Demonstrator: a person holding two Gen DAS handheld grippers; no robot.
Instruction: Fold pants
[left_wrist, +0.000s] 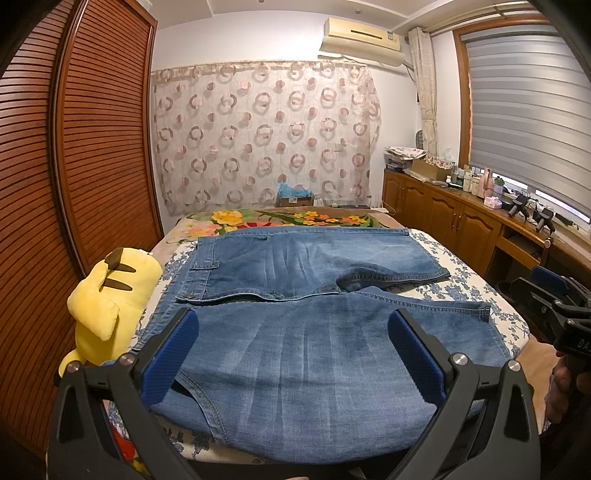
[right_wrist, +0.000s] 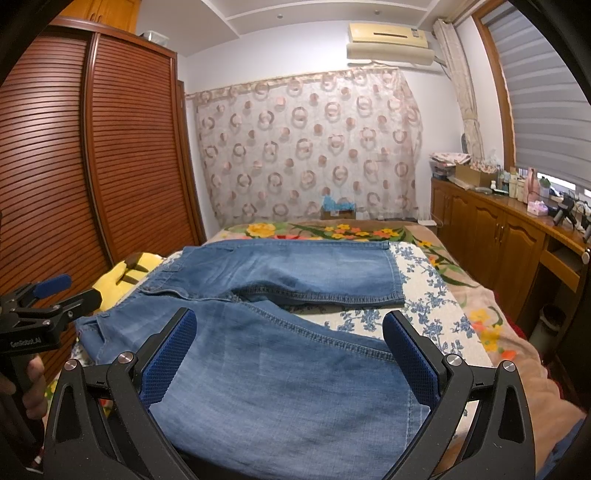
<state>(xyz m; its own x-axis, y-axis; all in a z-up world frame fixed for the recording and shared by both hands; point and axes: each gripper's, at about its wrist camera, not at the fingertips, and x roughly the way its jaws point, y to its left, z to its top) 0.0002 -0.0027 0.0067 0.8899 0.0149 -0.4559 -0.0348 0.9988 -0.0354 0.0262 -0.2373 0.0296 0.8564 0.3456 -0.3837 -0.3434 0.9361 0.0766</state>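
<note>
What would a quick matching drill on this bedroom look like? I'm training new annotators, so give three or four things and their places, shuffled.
Things:
1. jeans
2. plush toy
3. air conditioner
4. left gripper

Places:
A. high on the far wall
B. open, over the near leg
C. spread flat on the bed
D. at the bed's left edge, by the wardrobe

Pairs: 1-C, 2-D, 3-A, 4-B
</note>
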